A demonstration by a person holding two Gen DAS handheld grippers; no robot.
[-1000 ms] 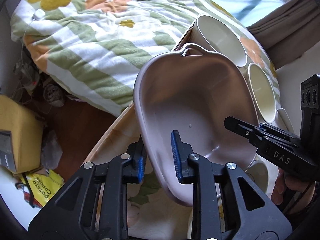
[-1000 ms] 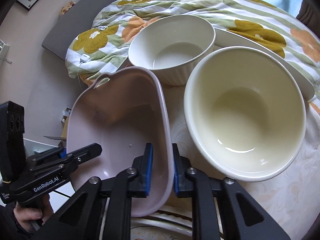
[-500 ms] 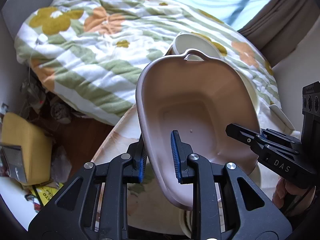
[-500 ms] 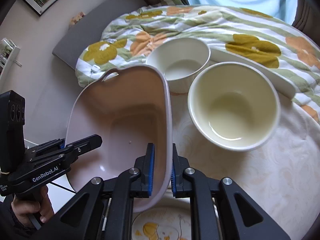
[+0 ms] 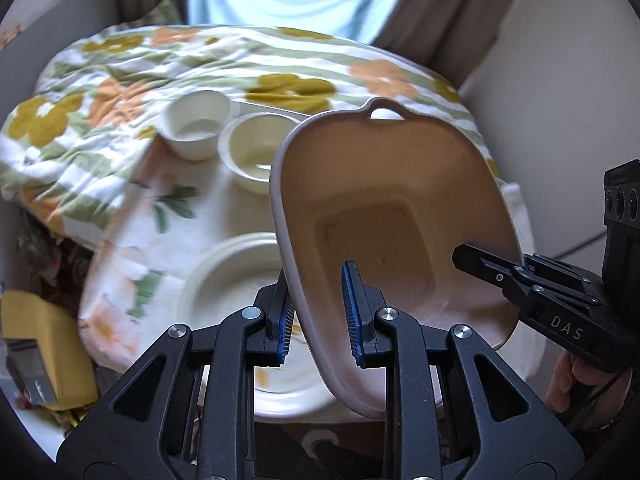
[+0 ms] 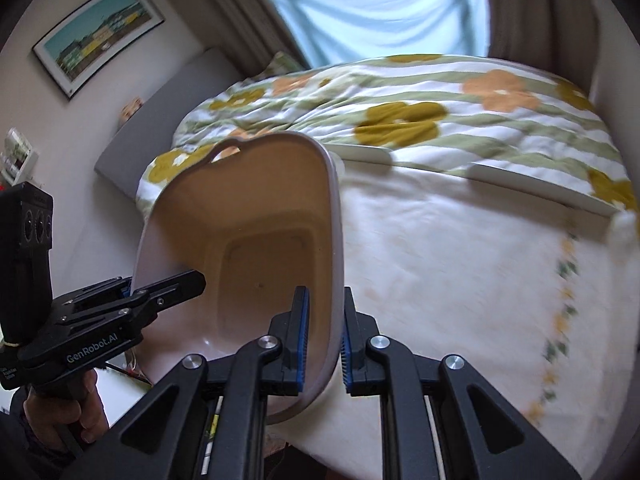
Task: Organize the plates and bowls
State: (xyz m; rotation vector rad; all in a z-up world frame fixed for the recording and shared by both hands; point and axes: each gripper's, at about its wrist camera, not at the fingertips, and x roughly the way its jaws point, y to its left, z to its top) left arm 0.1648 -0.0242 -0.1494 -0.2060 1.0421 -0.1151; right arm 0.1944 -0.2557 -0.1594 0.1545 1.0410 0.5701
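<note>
Left hand-held gripper (image 5: 320,312) and right hand-held gripper (image 6: 322,336) each clamp opposite walls of the pink dish (image 5: 392,216), lifted clear above the bench (image 6: 460,272). Beyond the dish: a plate (image 5: 232,272), then two bowls (image 5: 256,152). Keep both grips level while carrying.

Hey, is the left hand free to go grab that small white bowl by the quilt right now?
Probably not: the left tongs are clamped on the pink dish rim, shared with the right tongs. The small white bowl itself sits unobstructed.

Two bowls (image 5: 228,148) side by side behind plate (image 5: 236,276); dish (image 5: 392,216) seemingly right.
</note>
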